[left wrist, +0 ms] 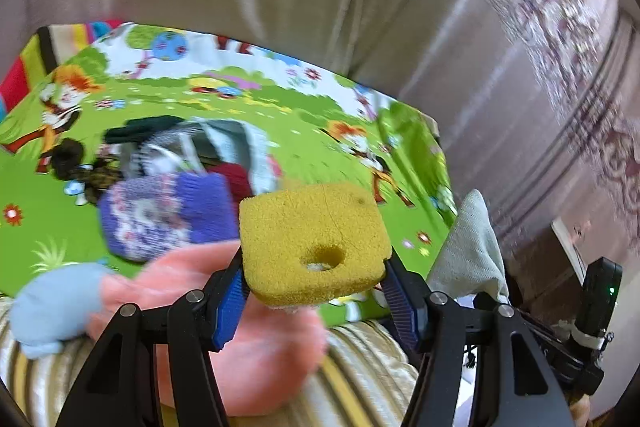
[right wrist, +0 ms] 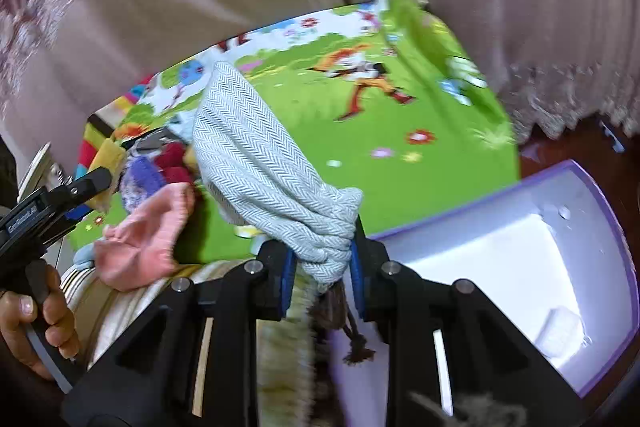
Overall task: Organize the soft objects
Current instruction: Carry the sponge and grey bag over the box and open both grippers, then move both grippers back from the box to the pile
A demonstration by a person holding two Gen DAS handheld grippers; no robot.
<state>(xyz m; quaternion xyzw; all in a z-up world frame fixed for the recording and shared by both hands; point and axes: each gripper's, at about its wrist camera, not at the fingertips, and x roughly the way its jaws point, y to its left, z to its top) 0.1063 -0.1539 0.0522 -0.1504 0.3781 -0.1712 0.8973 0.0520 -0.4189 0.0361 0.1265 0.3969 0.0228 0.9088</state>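
Bright cartoon-printed play mat (left wrist: 168,99) spreads below while the left gripper (left wrist: 314,283) pinches a light, squashy yellow sponge (left wrist: 314,243) edgewise and the right gripper (right wrist: 322,267) clamps a limp grey herringbone cloth (right wrist: 256,163) by its bunched end, beside a white purple-edged box (right wrist: 500,259).

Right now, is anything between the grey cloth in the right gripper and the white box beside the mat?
Nothing visible. The right gripper is shut on the grey cloth, and the white box lies open just to its right. Its floor looks bare except for one small pale piece near a corner.
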